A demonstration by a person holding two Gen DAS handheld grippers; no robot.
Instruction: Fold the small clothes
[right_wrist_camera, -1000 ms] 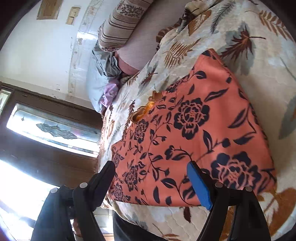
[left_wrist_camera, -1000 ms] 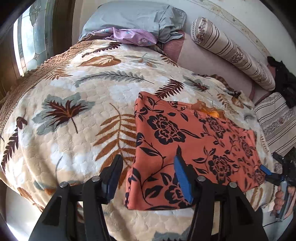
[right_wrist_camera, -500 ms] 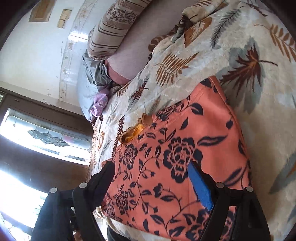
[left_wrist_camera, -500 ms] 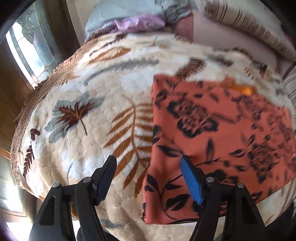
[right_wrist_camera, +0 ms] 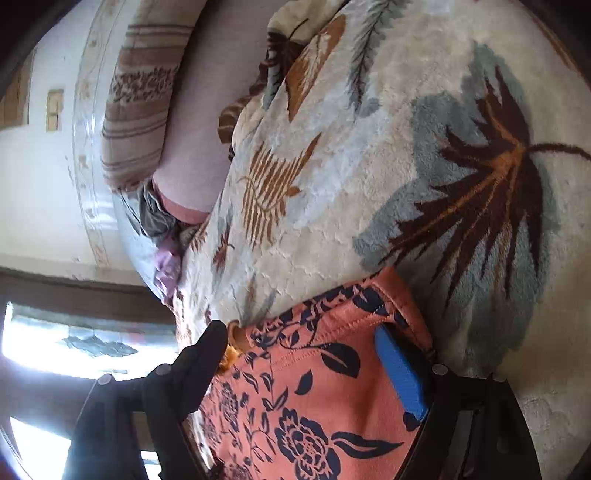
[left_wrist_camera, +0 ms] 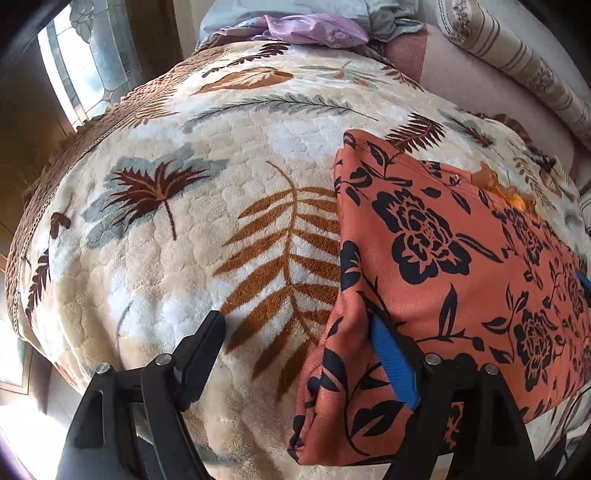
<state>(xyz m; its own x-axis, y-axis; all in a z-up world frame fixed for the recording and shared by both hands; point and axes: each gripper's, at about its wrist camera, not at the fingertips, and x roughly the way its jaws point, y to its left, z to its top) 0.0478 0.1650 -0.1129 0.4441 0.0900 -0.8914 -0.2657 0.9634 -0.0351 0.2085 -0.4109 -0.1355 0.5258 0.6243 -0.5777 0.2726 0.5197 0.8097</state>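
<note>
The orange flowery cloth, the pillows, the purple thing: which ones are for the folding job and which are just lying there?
For the job:
orange floral garment
left gripper, open
right gripper, open

Just lying about:
leaf-print blanket
striped bolster pillow
purple cloth
grey pillow

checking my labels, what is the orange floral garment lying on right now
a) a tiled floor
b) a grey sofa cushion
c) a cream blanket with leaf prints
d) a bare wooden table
c, since the orange floral garment lies spread on a fluffy cream blanket patterned with brown and grey-blue leaves, seen all around the cloth in both wrist views.
</note>
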